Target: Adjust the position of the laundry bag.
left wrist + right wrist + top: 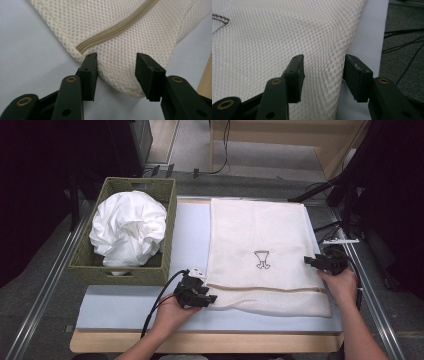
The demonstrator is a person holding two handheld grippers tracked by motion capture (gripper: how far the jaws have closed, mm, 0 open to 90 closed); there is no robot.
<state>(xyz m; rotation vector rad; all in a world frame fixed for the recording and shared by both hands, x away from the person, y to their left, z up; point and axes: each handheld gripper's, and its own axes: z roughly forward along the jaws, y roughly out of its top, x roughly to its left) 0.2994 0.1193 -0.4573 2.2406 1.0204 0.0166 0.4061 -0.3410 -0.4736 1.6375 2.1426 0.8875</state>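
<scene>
From the high view, a cream mesh laundry bag [260, 252] lies flat on the pale surface [125, 307], its zipped end toward the person. A small dark emblem [262, 259] sits near its middle. To the left of the bag stands a woven green basket [165, 200] holding a bundle of white cloth [129, 227]. The left tongs [210, 295] are at the bag's near left corner, and the right tongs [309, 261] are at its right edge, farther up.

In the left gripper view, the left tongs [117, 72] stand apart around the rounded corner of the bag [125, 37], just below the end of the tan zipper [112, 31]. The left pad touches the mesh; the right pad looks just clear of it, so the corner is straddled, not yet clamped.

In the right gripper view, the right tongs [324, 75] are spread on either side of a raised fold at the bag's edge [287, 37], beside a strip of bare surface [372, 37]. The mesh lies between the pads without being pinched.
</scene>
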